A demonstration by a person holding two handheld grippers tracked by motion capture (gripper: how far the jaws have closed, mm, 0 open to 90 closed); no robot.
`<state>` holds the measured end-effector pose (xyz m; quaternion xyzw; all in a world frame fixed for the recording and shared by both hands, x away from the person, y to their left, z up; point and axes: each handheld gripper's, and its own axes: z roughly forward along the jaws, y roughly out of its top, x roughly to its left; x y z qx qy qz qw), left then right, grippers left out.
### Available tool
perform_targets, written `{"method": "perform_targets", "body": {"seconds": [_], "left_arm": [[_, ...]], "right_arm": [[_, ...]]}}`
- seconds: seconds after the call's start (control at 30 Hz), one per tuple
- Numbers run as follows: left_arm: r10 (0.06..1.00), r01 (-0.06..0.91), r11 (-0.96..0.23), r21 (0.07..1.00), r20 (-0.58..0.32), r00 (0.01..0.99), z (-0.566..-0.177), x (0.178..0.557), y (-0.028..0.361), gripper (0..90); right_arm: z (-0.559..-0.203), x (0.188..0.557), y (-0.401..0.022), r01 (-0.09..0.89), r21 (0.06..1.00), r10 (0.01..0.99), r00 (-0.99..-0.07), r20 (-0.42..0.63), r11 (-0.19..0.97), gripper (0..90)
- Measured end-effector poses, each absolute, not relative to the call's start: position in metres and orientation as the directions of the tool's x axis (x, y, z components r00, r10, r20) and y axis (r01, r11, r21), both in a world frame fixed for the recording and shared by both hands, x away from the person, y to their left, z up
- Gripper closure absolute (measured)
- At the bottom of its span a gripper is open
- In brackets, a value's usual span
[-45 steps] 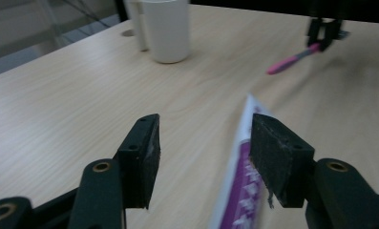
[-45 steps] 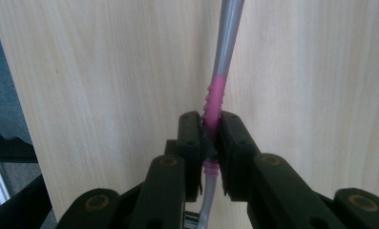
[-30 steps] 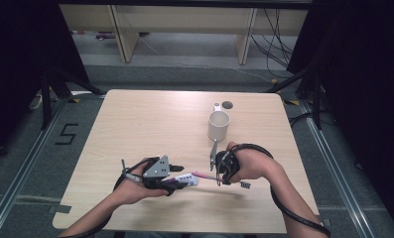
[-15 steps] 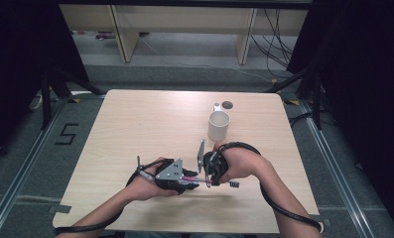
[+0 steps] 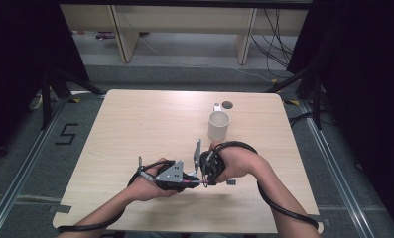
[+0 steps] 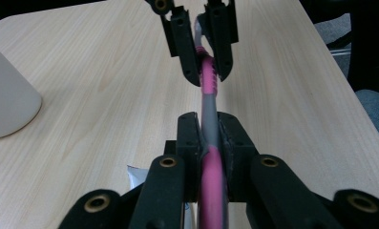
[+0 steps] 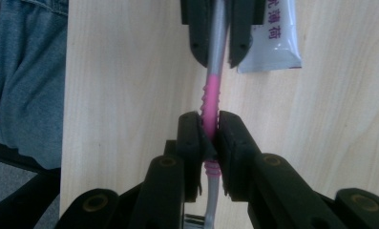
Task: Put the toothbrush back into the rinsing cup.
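Pink-and-grey plastic toothbrush (image 6: 210,102): one, held level just above the pale wooden table (image 5: 135,129) near its front edge, spanning both grippers. Left gripper (image 6: 209,136): one; its jaws have just been closing and now clamp the grey-and-pink handle. Right gripper (image 7: 210,133): one; jaws pressed on the ribbed pink grip section. White cylindrical cup (image 5: 219,125): one, upright, behind the hands. White toothpaste tube (image 7: 275,36): one, flat on the table under the left gripper.

table (image 5: 135,129): light wood | on it: white cup (image 5: 219,125), toothpaste tube (image 7: 275,36)
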<state>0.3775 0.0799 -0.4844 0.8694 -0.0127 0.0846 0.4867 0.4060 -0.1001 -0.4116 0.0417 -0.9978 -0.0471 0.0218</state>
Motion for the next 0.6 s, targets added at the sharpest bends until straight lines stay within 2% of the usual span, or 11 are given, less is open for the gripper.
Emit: {"method": "perform_targets", "body": {"seconds": [0.07, 0.1, 0.17, 0.2, 0.27, 0.33, 0.37, 0.43, 0.47, 0.57, 0.6], "left_arm": [[0.072, -0.092, -0.511, 0.854, 0.149, 0.986, -0.483, 0.377, 0.081, 80.9], [0.085, -0.079, -0.492, 0.867, 0.139, 0.987, -0.482, 0.376, 0.082, 80.9], [0.088, -0.087, -0.500, 0.862, 0.151, 0.985, -0.481, 0.377, 0.083, 80.9], [0.091, -0.084, -0.497, 0.863, 0.149, 0.985, -0.481, 0.377, 0.084, 80.9], [0.117, -0.075, -0.476, 0.876, 0.147, 0.982, -0.482, 0.378, 0.086, 81.0], [0.139, -0.065, -0.459, 0.886, 0.144, 0.980, -0.483, 0.378, 0.088, 81.0], [0.139, -0.065, -0.459, 0.886, 0.144, 0.980, -0.483, 0.378, 0.088, 81.0], [0.152, -0.066, -0.445, 0.893, 0.148, 0.977, -0.483, 0.378, 0.090, 81.0], [0.161, -0.059, -0.439, 0.896, 0.143, 0.977, -0.483, 0.378, 0.091, 81.0], [0.234, -0.030, -0.376, 0.926, 0.126, 0.964, -0.484, 0.380, 0.097, 81.0], [0.234, -0.030, -0.376, 0.926, 0.126, 0.964, -0.484, 0.380, 0.097, 81.0]], "right_arm": [[-0.410, 0.404, -0.100, -0.046, 0.089, -0.051, -0.997, 0.049, 0.995, 78.9], [-0.409, 0.406, -0.103, -0.035, 0.120, -0.039, -0.999, 0.028, 0.992, 73.9], [-0.408, 0.405, -0.104, -0.008, 0.127, -0.012, -1.000, 0.029, 0.992, 70.9], [-0.406, 0.408, -0.108, -0.023, 0.182, -0.022, -1.000, -0.006, 0.983, 66.3], [-0.402, 0.410, -0.113, -0.007, 0.232, 0.001, -0.999, -0.035, 0.973, 59.5], [-0.398, 0.408, -0.121, 0.076, 0.288, 0.092, -0.995, -0.042, 0.955, 58.1], [-0.398, 0.408, -0.121, 0.076, 0.288, 0.092, -0.995, -0.042, 0.955, 58.1], [-0.393, 0.409, -0.134, 0.137, 0.398, 0.171, -0.984, -0.053, 0.907, 55.0], [-0.393, 0.409, -0.134, 0.137, 0.398, 0.171, -0.984, -0.053, 0.907, 55.0], [-0.387, 0.405, -0.155, 0.238, 0.551, 0.339, -0.937, -0.087, 0.800, 47.3], [-0.387, 0.405, -0.155, 0.238, 0.551, 0.339, -0.937, -0.087, 0.800, 47.3]]}}
